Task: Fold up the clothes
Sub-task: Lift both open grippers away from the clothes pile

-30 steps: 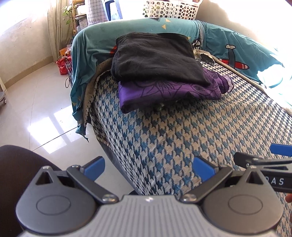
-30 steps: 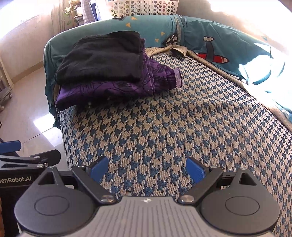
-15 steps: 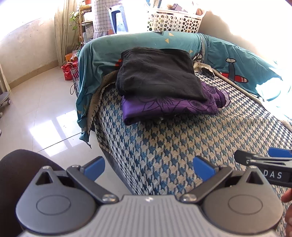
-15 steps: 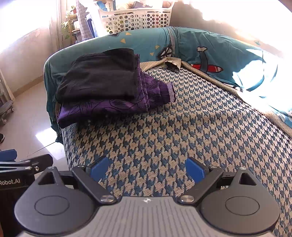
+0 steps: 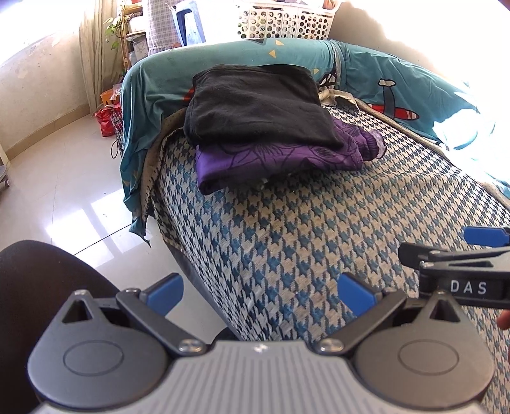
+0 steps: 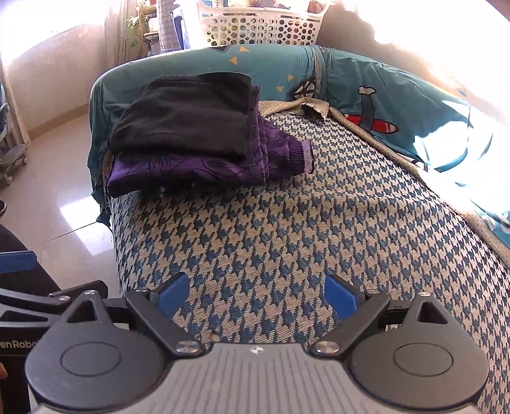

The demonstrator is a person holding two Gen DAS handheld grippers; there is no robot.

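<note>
A sofa seat covered in a blue and beige houndstooth throw (image 5: 318, 223) fills most of both wrist views, sloping away from the cameras. Behind it, a teal cartoon-print sheet (image 5: 398, 82) drapes over the backrest and the far armrest, with a red and grey airplane figure on the right part. A glossy pale tiled floor (image 5: 57, 178) lies to the left of the sofa, bright with sun patches.

At the far left end of the seat, against the draped armrest, sits a stack of two folded clothes: a folded black garment (image 5: 258, 105) lies on top of a folded purple floral garment (image 5: 274, 156), whose ribbed cuff (image 6: 302, 156) sticks out to the right onto the throw. A white perforated laundry basket (image 6: 261, 28) stands behind the sofa back.

The stack lies well apart from both tools, farther along the seat and to the left of centre. The left gripper (image 5: 259, 291) hovers over the near left corner of the seat, its blue-padded fingers spread wide with nothing between them. The right gripper (image 6: 256, 296) hovers just beside it over the near seat, its fingers likewise spread wide and empty. Neither touches any clothing.
</note>
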